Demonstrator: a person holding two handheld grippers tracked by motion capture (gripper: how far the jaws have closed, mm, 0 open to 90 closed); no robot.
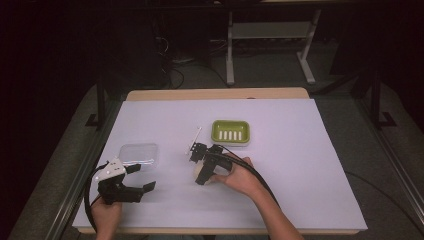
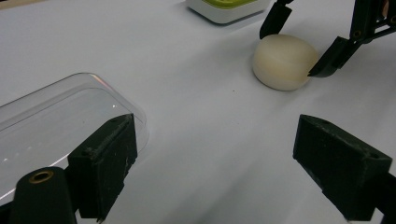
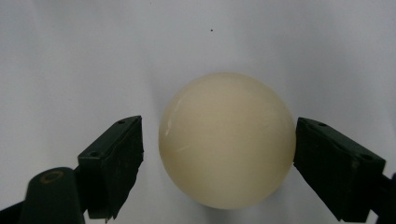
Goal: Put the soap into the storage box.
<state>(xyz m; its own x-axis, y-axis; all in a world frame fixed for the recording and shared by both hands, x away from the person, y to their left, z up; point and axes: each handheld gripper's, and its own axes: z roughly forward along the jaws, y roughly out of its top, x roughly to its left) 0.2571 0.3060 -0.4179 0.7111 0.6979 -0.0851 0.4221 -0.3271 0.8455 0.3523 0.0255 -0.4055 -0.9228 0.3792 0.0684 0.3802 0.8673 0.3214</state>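
Observation:
A cream, rounded soap bar (image 1: 198, 172) lies on the white table cover (image 1: 300, 165) near the middle. My right gripper (image 1: 200, 165) is down around the soap, open. In the right gripper view the soap (image 3: 227, 135) sits between the jaws of the right gripper (image 3: 215, 156): the right jaw is at its side and a small gap shows at the left jaw. My left gripper (image 1: 145, 177) stands open and empty at the front left. From the left gripper (image 2: 219, 158) I see the soap (image 2: 282, 60) ahead, flanked by the other gripper's jaws.
A green soap dish (image 1: 230, 132) with a slotted white insert stands behind the soap. A clear plastic lid (image 1: 140, 154) lies just beyond my left gripper, and its corner (image 2: 70, 112) is by the left jaw. A thin white stick (image 1: 195, 136) lies left of the dish.

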